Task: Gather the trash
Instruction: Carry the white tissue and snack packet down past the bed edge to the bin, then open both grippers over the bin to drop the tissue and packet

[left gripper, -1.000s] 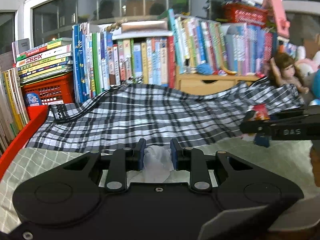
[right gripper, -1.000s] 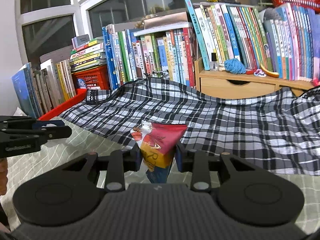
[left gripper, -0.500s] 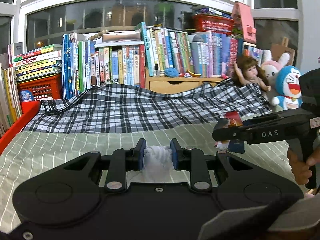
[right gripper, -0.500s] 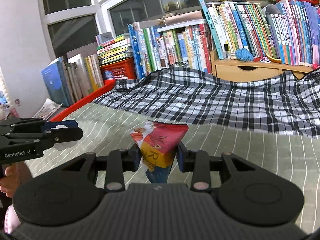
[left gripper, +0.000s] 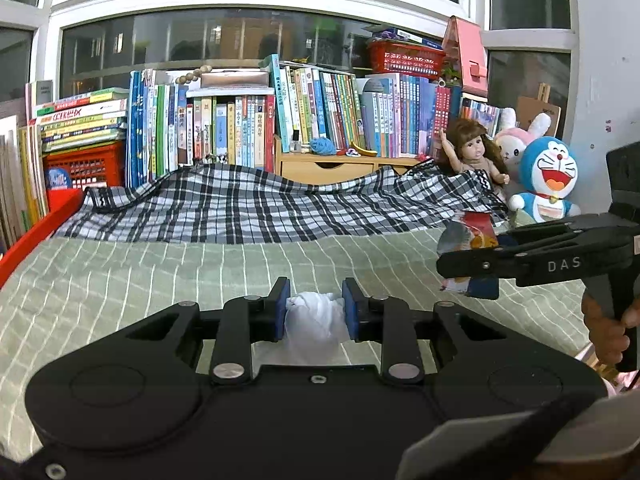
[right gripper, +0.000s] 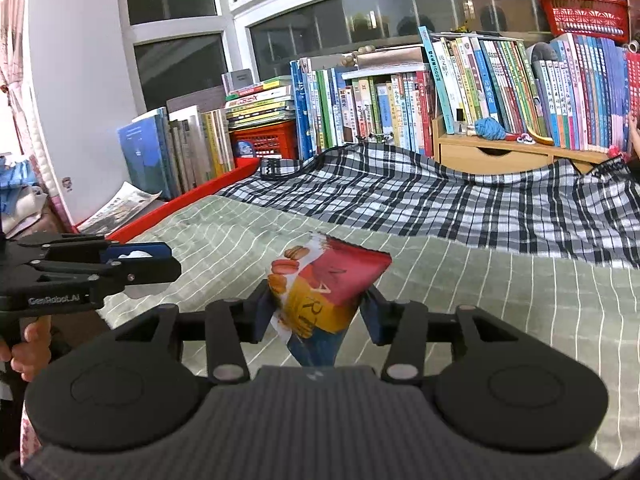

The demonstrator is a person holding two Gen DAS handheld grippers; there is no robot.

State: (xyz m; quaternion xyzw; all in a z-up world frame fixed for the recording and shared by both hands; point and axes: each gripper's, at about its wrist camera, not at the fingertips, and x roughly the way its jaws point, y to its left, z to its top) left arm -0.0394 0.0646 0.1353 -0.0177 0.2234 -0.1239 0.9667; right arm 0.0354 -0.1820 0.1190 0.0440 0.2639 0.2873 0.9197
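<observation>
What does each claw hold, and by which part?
The left claw grips a crumpled white tissue across its middle. The right claw is opening; the snack wrapper sits between its jaws, lower half.

right gripper [right gripper: 316,318] opening around snack wrapper [right gripper: 320,300], both grippers pulled back

Blanket [left gripper: 256,208] on bed [left gripper: 120,272], books [left gripper: 240,120] behind, toys [left gripper: 548,176] right

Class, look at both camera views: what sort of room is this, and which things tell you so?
Probably a child's bedroom at home. A bed with a striped green sheet and checked blanket fills the foreground, rows of books line the window sill, and a doll sits beside plush toys.
</observation>
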